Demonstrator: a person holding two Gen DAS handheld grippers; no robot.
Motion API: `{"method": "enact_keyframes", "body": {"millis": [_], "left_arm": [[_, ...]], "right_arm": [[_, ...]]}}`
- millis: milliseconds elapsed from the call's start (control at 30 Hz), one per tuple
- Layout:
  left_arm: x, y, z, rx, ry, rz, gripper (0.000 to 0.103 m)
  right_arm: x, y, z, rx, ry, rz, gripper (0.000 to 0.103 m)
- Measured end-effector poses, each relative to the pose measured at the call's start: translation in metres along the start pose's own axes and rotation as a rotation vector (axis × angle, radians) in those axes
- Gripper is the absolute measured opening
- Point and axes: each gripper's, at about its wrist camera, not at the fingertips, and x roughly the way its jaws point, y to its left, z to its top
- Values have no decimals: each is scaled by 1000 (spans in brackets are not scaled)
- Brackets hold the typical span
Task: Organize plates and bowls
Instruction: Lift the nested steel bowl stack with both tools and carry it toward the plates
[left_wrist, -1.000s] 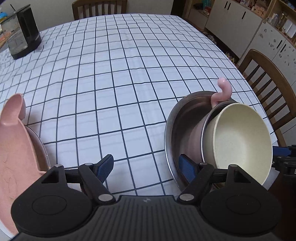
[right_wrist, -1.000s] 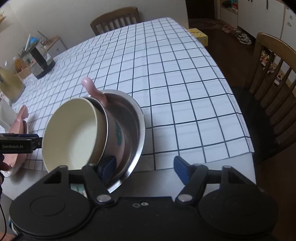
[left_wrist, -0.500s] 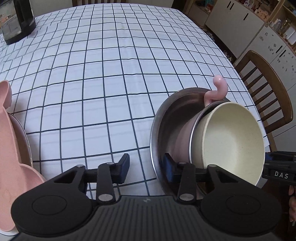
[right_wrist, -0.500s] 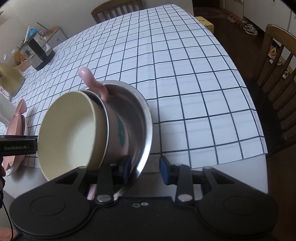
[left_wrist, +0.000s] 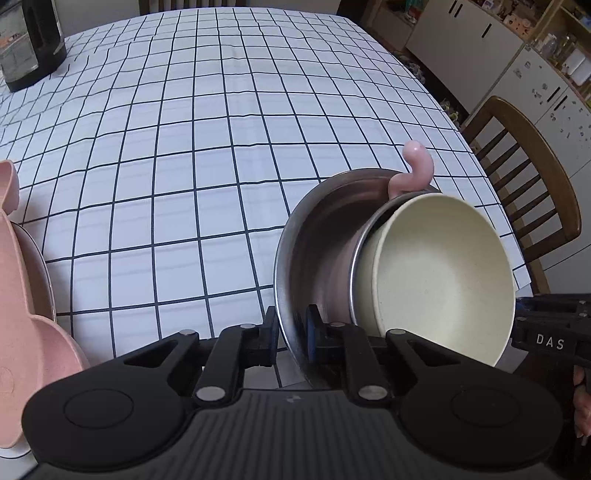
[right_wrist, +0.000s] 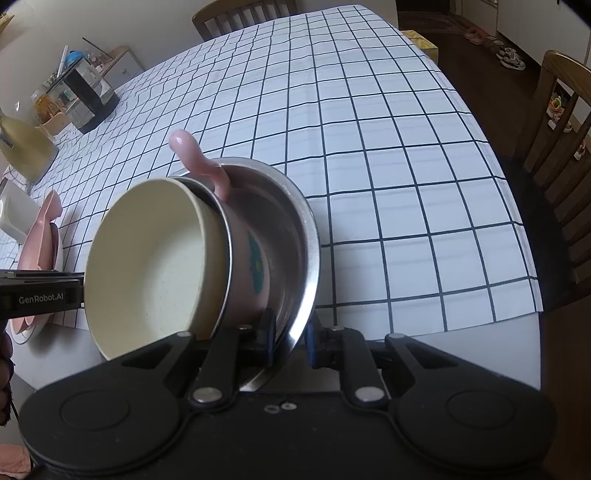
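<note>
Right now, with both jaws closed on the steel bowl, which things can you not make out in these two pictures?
- Steel bowl: bottom rim, both views, hidden behind the gripper bodies.
- Pink cup: its inside, both views, filled by the cream bowl.
- Pink plate: left wrist view, cut by the left edge.
- Shelf items: right wrist view, top left, too small.

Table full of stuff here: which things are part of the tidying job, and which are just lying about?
Part of the job:
steel bowl, pinched at its rim by both the left gripper and right gripper
pink cup nested inside
cream bowl innermost
pink plate

Just lying about:
black appliance
chair
</note>
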Motion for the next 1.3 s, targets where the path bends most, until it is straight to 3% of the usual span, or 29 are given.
{"method": "enact_keyframes", "body": {"millis": [433,800,1033,1300], "left_arm": [[-28,4,-9,-60,-65,32,14],[-83,27,-7,-120,-152,70,14],[-122,69,-11,-134,-191,87,14],[-164,150,-22,-130,-218,117,14]], "right_arm": [[-10,10,10,-110,-27,31,16],[-34,41,36,-200,-78,74,16],[-42,87,45,-235,-105,98,16],[-32,167,44,-262,-136,126,16]]}}
